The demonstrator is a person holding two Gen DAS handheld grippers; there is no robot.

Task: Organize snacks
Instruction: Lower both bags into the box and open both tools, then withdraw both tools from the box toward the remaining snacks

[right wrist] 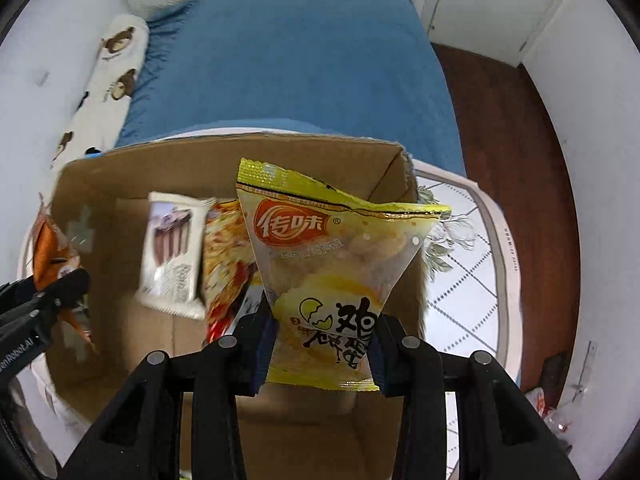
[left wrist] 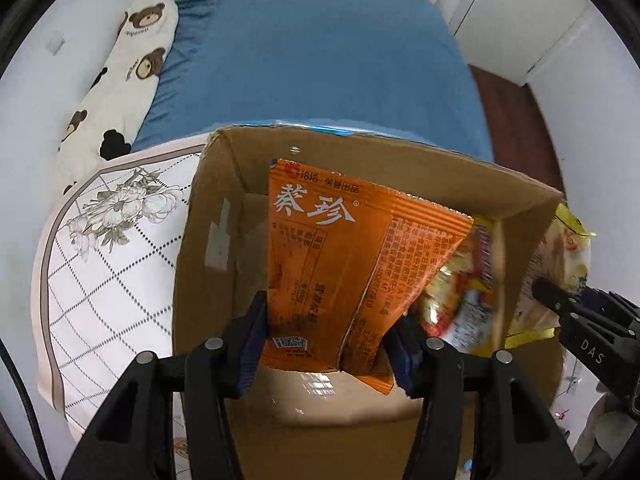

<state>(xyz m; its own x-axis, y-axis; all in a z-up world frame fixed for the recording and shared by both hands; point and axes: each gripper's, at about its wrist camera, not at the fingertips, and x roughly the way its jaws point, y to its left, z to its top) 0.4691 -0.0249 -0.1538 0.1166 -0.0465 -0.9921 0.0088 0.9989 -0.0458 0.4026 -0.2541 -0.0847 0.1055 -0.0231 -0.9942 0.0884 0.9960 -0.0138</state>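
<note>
My left gripper (left wrist: 326, 332) is shut on an orange snack packet (left wrist: 340, 256) and holds it over the open cardboard box (left wrist: 208, 216). My right gripper (right wrist: 324, 342) is shut on a yellow snack packet (right wrist: 332, 264) above the same box (right wrist: 100, 168). Inside the box lie a white packet with a brown picture (right wrist: 172, 252) and a red and yellow packet (right wrist: 228, 256), which also shows in the left wrist view (left wrist: 460, 292). The right gripper appears at the right edge of the left wrist view (left wrist: 560, 304), and the left gripper at the left edge of the right wrist view (right wrist: 60, 292).
The box stands on a round white floral table (left wrist: 112, 248) beside a bed with a blue sheet (left wrist: 320, 64). A bear-print pillow (left wrist: 128, 64) lies along the wall. Dark wooden floor (right wrist: 516, 152) and white cabinet doors (left wrist: 520, 20) are at the right.
</note>
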